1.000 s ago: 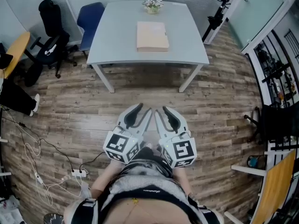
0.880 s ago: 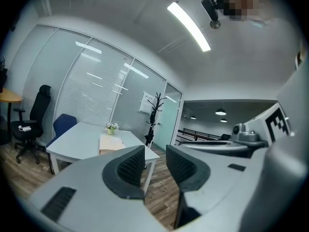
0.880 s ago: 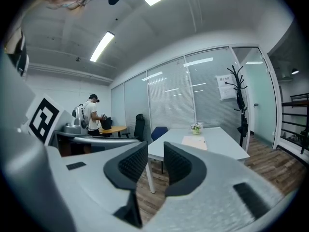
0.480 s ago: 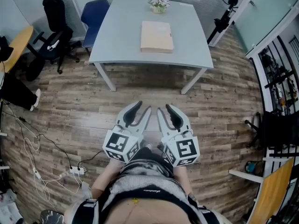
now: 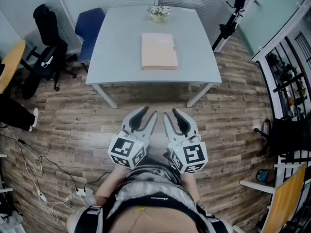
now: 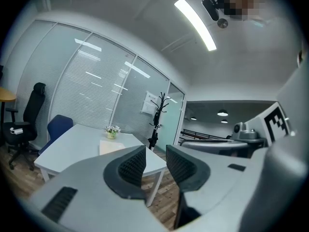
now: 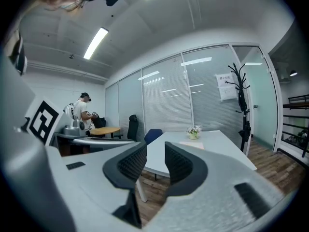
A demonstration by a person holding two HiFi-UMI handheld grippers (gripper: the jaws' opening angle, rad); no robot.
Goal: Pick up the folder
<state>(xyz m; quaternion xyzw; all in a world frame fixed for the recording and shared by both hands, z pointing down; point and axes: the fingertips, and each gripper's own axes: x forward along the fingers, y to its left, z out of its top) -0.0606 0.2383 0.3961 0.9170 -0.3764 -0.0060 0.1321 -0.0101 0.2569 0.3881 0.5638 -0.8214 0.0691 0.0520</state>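
Note:
A tan folder (image 5: 159, 51) lies flat in the middle of the grey table (image 5: 116, 57), far ahead of both grippers. My left gripper (image 5: 149, 112) and right gripper (image 5: 170, 112) are held side by side over the wood floor, short of the table's near edge. Both point at the table. In the left gripper view the left gripper (image 6: 155, 156) is open by a narrow gap with nothing in it, and the folder (image 6: 113, 146) shows beyond it. In the right gripper view the right gripper (image 7: 155, 153) is likewise open and empty, with the folder (image 7: 193, 143) small on the table (image 7: 217, 151).
A small flower pot (image 5: 159, 12) stands at the table's far edge. A blue chair (image 5: 90, 25) and a black office chair (image 5: 46, 30) are at the left. A coat stand (image 5: 233, 13) rises at the right, cables and a power strip (image 5: 80, 192) lie on the floor, and a person (image 7: 82, 111) stands far off.
The table and folder have come nearer in the head view as the person walked toward them. Both grippers keep their pose side by side, jaws unchanged to the eye.

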